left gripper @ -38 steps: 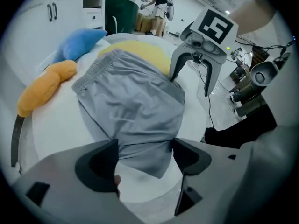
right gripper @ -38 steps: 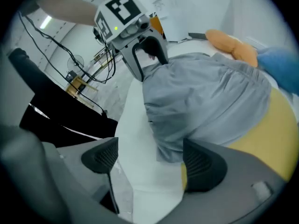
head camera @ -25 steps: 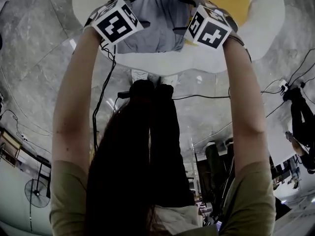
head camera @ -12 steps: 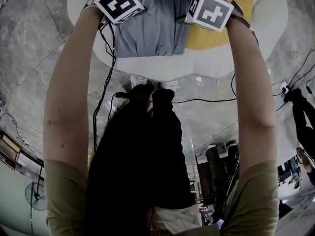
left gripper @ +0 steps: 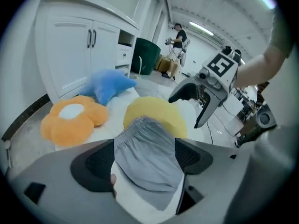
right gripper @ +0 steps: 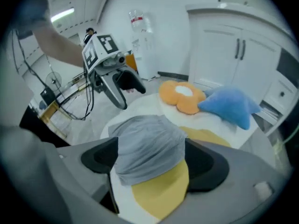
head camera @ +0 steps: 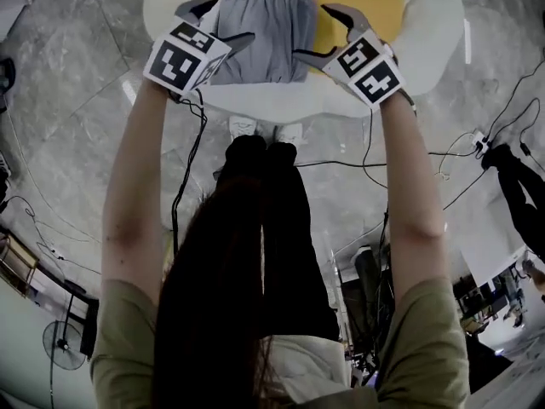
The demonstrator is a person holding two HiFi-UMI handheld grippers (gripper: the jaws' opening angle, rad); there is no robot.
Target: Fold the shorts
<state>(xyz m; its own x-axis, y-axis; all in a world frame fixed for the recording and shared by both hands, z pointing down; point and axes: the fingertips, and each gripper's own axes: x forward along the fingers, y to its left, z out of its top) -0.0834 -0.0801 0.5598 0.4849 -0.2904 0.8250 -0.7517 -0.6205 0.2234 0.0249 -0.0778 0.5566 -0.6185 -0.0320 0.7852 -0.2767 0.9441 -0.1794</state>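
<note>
Though seemingly off shorts (head camera: 260,32), left gripper (head camera: 217,22), right gripper (head camera: 313,31): jaws apart, arms outstretched.

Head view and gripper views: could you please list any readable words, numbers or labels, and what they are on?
No text is readable.
Left marker cube, right marker cube: black-and-white square patterns, no letters.
Bottle label: red band, too blurred to read.
</note>
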